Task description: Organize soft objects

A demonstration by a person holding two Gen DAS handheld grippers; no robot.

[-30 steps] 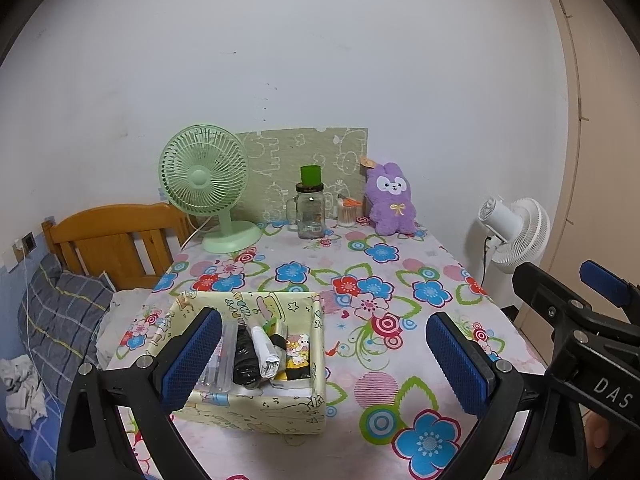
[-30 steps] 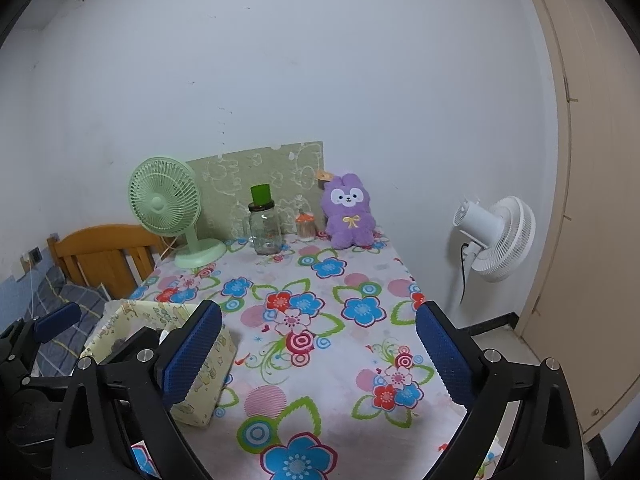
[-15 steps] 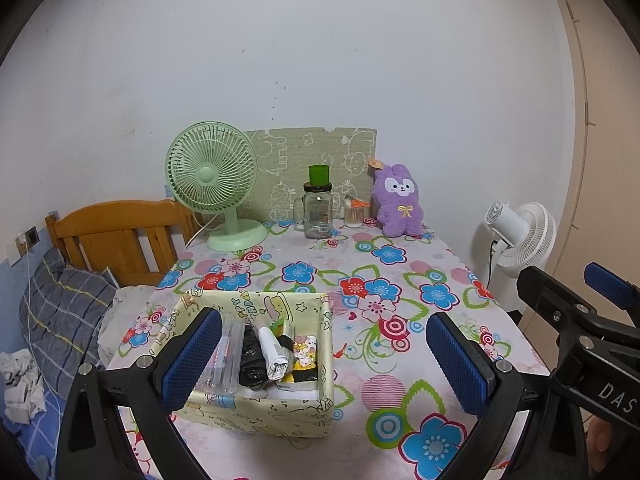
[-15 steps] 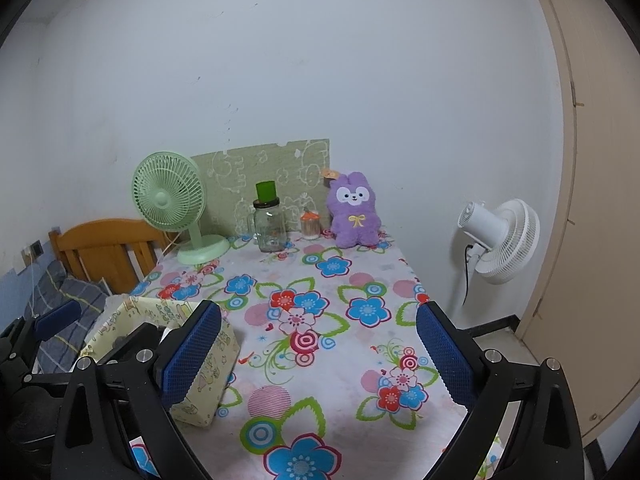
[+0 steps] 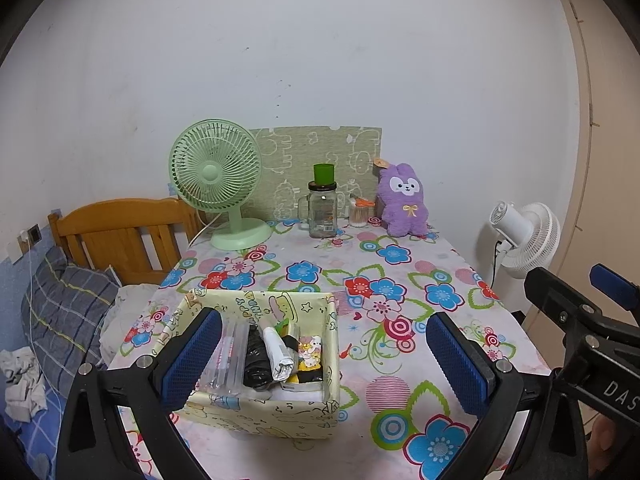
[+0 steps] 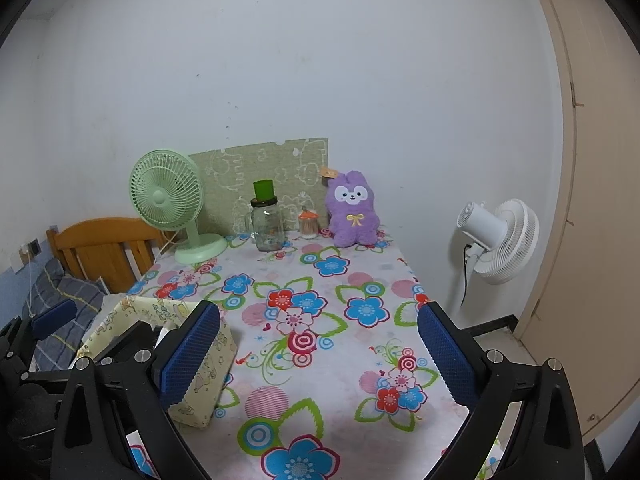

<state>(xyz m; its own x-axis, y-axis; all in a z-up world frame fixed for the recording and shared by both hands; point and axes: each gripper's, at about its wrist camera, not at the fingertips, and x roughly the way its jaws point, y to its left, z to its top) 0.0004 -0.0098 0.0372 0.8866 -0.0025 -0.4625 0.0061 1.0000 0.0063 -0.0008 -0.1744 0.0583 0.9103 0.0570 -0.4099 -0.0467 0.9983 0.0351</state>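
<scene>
A purple plush rabbit [image 5: 403, 201] [image 6: 353, 210] sits upright at the far edge of the floral table, against the wall. A yellow patterned fabric box [image 5: 264, 414] [image 6: 200, 376] stands near the front left, holding a black bundle, a white roll and small packets. My left gripper [image 5: 324, 358] hovers open above the box, fingers wide apart and holding nothing. My right gripper [image 6: 318, 352] is open over the table's middle, also holding nothing, far from the rabbit.
A green desk fan [image 5: 218, 184], a glass jar with a green lid [image 5: 323, 210] and a small jar [image 5: 357, 214] line the back. A white floor fan [image 6: 500, 240] stands right of the table. A wooden bed headboard [image 5: 120, 236] lies left.
Both views have shifted slightly back and up, so the table items sit a little lower in frame. The grippers stay open; nothing on the table moved.
</scene>
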